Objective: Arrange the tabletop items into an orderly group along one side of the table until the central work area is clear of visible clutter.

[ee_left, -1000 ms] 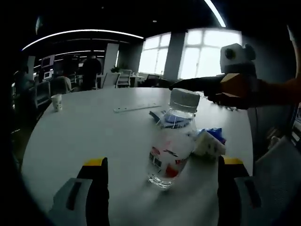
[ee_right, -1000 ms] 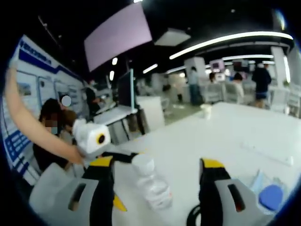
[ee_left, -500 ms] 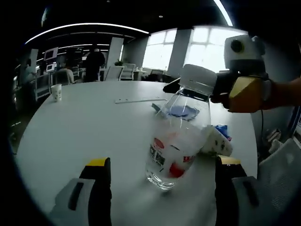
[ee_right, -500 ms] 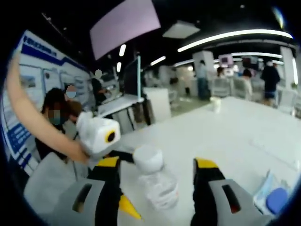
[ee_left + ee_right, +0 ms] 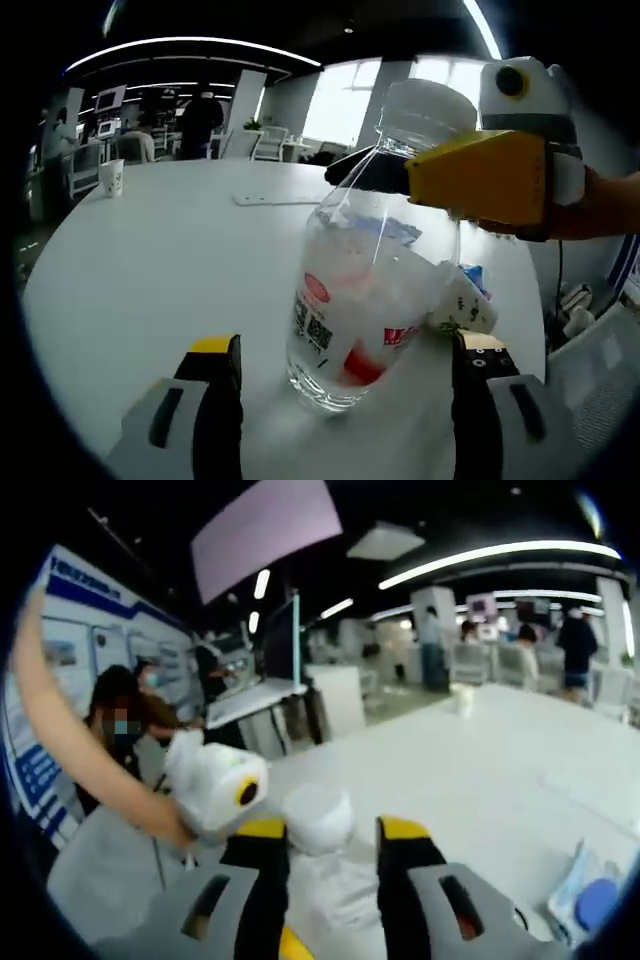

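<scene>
Left gripper (image 5: 335, 350): jaws spread wide, holding nothing; the bottle's base stands between them near the table edge, clear of both tips.
Bottle (image 5: 372, 270): clear plastic, white cap, red and white label, standing on the table and leaning slightly; in the right gripper view its cap (image 5: 317, 820) sits between that gripper's jaws.
Right gripper (image 5: 332, 830): jaws drawn in against the bottle's neck just under the cap, gripping it; in the left gripper view it reaches in from the right, yellow body (image 5: 480, 175) level with the bottle's neck.
Cube (image 5: 462, 303): a white puzzle cube with coloured stickers, just behind the bottle on its right side, resting on the table.
Blue and white packet (image 5: 400, 232): lying flat behind the bottle, seen partly through it.
Table (image 5: 150, 260): white, round-edged, broad bare surface to the left.
Ruler (image 5: 275, 199): a pale strip lying flat further back.
Paper cup (image 5: 112, 178): upright near the far left edge.
Background: desks, chairs, bright windows and people standing, well beyond the table.
</scene>
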A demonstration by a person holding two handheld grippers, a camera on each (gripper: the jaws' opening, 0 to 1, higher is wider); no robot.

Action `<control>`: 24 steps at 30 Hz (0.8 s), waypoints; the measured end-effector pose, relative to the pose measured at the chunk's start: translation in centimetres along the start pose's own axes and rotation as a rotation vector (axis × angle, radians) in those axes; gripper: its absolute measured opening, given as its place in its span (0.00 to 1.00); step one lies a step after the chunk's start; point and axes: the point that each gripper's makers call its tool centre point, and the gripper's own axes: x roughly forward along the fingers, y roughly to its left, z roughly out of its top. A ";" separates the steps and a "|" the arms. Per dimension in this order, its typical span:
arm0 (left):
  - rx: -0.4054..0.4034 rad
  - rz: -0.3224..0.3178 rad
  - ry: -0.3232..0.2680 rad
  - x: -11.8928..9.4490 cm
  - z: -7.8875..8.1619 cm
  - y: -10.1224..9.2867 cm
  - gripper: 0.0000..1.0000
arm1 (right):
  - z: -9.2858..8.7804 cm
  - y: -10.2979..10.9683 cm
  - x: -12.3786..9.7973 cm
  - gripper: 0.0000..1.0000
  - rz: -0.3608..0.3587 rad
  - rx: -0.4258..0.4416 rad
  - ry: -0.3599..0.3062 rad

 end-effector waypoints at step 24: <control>0.145 -0.028 0.077 0.4 -0.9 0.7 0.46 | 0.3 0.2 0.1 0.24 -0.059 -0.061 -0.024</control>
